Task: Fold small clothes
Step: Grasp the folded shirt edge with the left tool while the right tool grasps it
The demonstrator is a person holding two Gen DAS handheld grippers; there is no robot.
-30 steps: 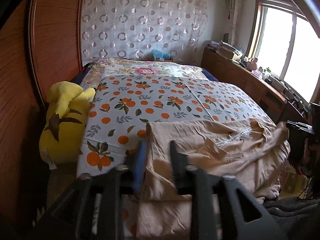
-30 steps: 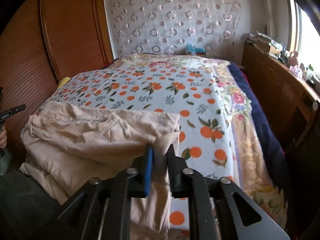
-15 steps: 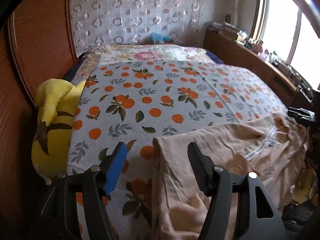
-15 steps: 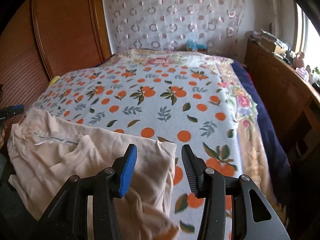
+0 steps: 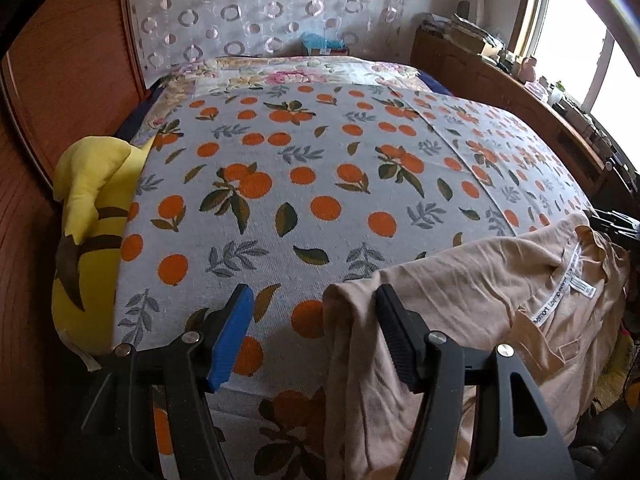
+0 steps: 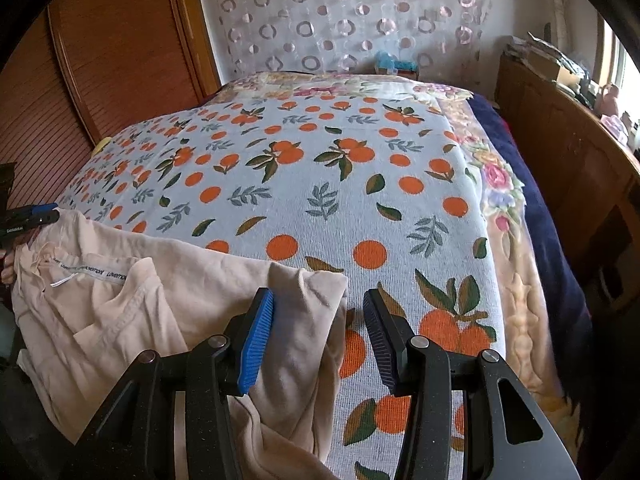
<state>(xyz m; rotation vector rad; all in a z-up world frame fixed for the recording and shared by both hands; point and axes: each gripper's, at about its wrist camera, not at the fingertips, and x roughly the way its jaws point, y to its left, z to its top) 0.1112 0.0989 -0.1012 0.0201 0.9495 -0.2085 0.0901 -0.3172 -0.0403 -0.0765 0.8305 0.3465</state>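
Note:
A beige garment (image 5: 472, 304) lies along the near edge of the bed and hangs over it; a white label strip shows on its waistband (image 5: 560, 292). It also shows in the right wrist view (image 6: 160, 304). My left gripper (image 5: 316, 324) is open and empty, its jaws standing over the garment's left corner. My right gripper (image 6: 320, 332) is open and empty over the garment's right corner. The other gripper's tip shows at the far left of the right wrist view (image 6: 32, 216).
The bed has an orange-print cover (image 5: 320, 184) with a floral quilt (image 6: 496, 184) beneath. A yellow plush toy (image 5: 88, 232) lies between bed and wooden wardrobe (image 5: 60, 60). A wooden cabinet (image 6: 568, 152) with clutter runs along the right under the window.
Both grippers let go of the garment's corners and opened wide. The garment now lies flatter on the bed edge, and both grippers have drawn back slightly.

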